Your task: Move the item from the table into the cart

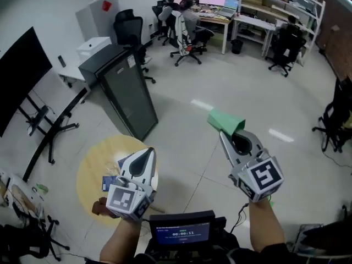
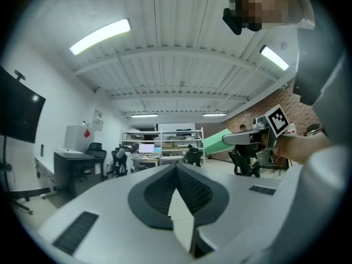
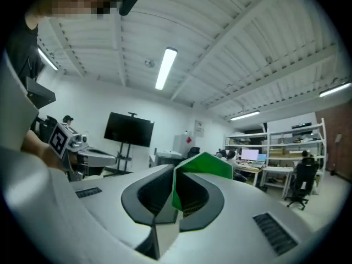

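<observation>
In the head view my right gripper (image 1: 222,134) is shut on a green folded box (image 1: 225,121), held up in the air over the floor. The right gripper view shows the green box (image 3: 208,166) pinched edge-on between the closed jaws of that gripper (image 3: 175,174). My left gripper (image 1: 149,150) hovers over a round yellow table (image 1: 92,161); its jaws meet in a point and hold nothing. In the left gripper view the left gripper (image 2: 177,167) is shut and empty, with the green box (image 2: 216,142) off to its right.
A blue flat item (image 1: 108,183) lies on the round table. A dark grey cabinet (image 1: 125,92) stands beyond the table. A black screen on a stand (image 1: 19,78) is at the left. Desks, office chairs and seated people (image 1: 187,21) fill the far side.
</observation>
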